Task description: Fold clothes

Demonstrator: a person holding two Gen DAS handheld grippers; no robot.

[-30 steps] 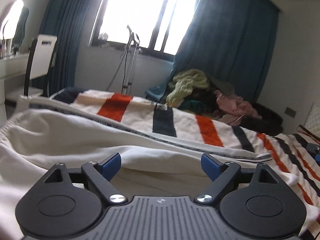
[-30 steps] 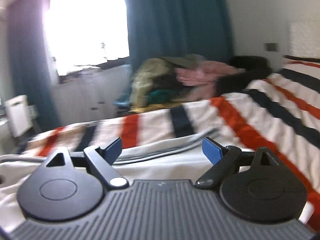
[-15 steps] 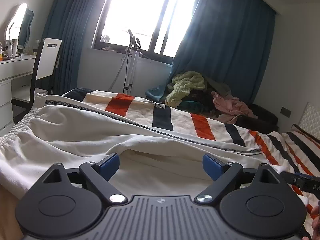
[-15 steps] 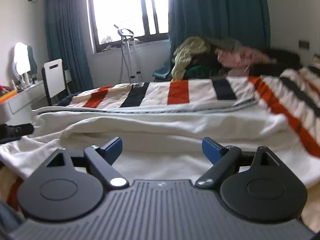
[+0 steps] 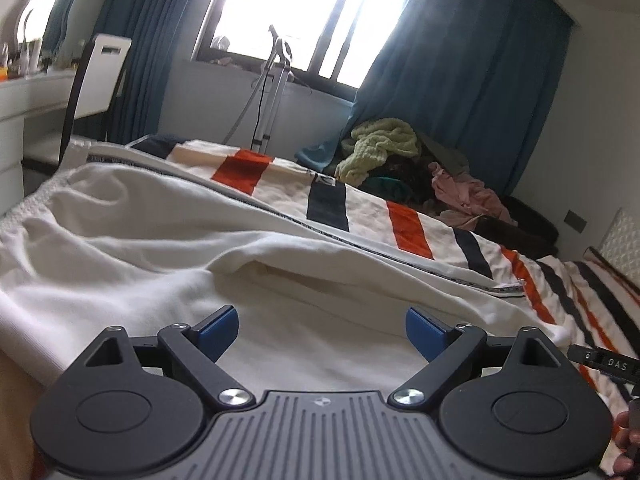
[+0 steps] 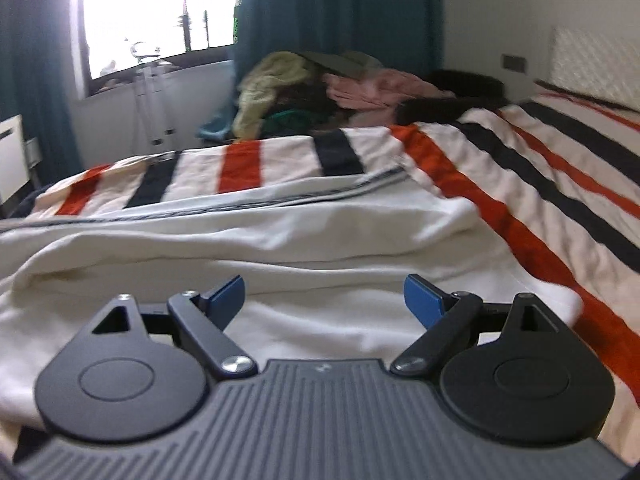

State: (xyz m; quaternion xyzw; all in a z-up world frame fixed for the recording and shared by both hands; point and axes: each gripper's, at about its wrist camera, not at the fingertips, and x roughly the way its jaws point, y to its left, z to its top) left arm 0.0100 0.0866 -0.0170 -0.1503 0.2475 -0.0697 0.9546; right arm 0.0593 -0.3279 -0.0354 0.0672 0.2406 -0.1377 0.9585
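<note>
Daylight pours in from the window far ahead of the left claw, blown out to pure white, with glare bleeding onto the blue curtains. The white garment ahead of that claw is softly lit, its folds faintly shadowed. The right wrist view is smeared by motion blur, worst at the striped bedspread right of the claw. Fisheye distortion bends both views' edges.
</note>
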